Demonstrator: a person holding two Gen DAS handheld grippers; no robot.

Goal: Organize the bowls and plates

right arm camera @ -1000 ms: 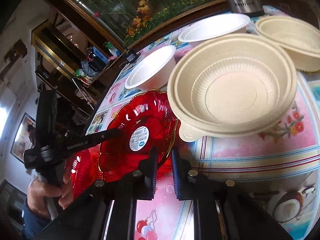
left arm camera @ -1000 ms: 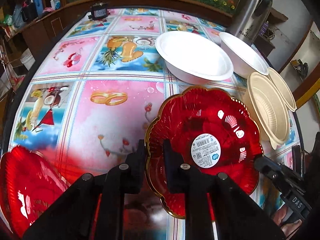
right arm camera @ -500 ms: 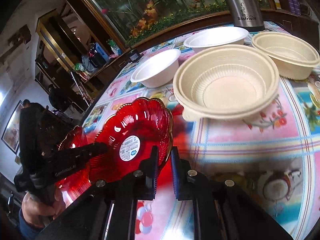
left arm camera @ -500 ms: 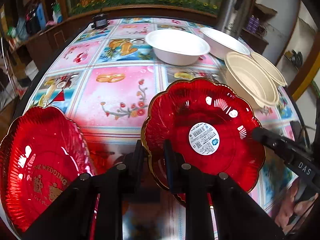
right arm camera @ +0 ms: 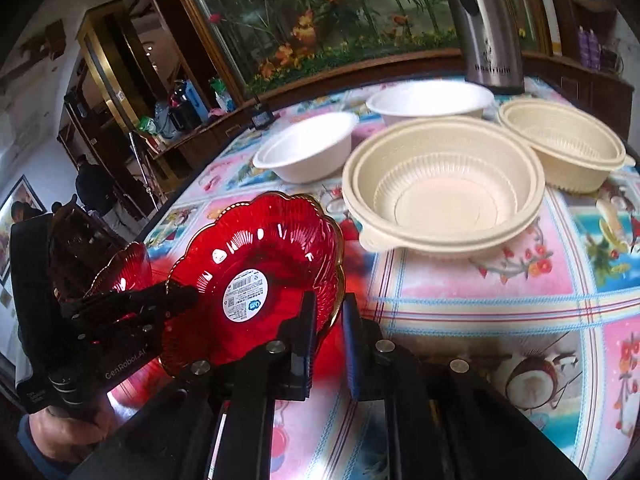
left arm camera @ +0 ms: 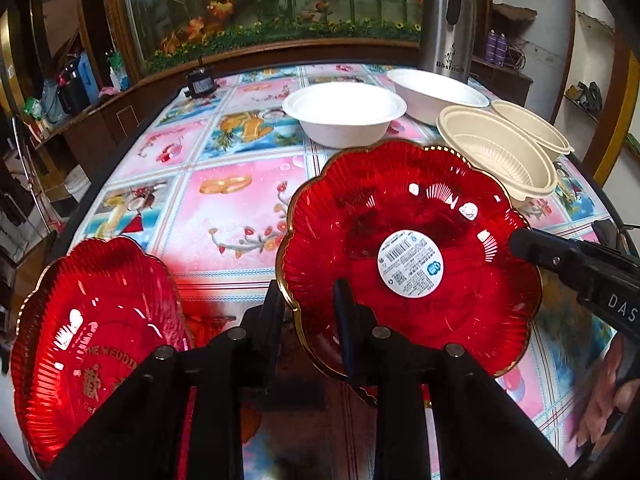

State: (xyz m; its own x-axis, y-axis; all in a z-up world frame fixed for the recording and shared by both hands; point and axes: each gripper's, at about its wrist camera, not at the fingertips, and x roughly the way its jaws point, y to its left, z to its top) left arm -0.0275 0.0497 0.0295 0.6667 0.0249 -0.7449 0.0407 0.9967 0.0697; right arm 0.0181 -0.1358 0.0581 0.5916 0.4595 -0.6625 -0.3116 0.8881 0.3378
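A red scalloped plate with a white sticker (left arm camera: 408, 256) is held tilted above the table by both grippers. My left gripper (left arm camera: 310, 320) is shut on its near-left rim. My right gripper (right arm camera: 329, 320) is shut on its opposite rim; it also shows in the left wrist view (left arm camera: 560, 264). The plate shows in the right wrist view (right arm camera: 260, 276). A second red plate (left arm camera: 92, 336) with gold lettering lies at the table's near-left. Two white bowls (left arm camera: 344, 114) (left arm camera: 436, 92) and two beige bowls (left arm camera: 496, 156) (left arm camera: 532, 128) stand at the back right.
The table (left arm camera: 224, 208) has a pink and blue picture cloth. A steel thermos (left arm camera: 448, 20) stands at the far right edge. A small black device (left arm camera: 201, 83) sits at the far edge. A wooden-framed aquarium backs the table.
Both grippers have lifted the stickered plate and drawn it back toward the near-left. The second red plate has come further into the left wrist view.
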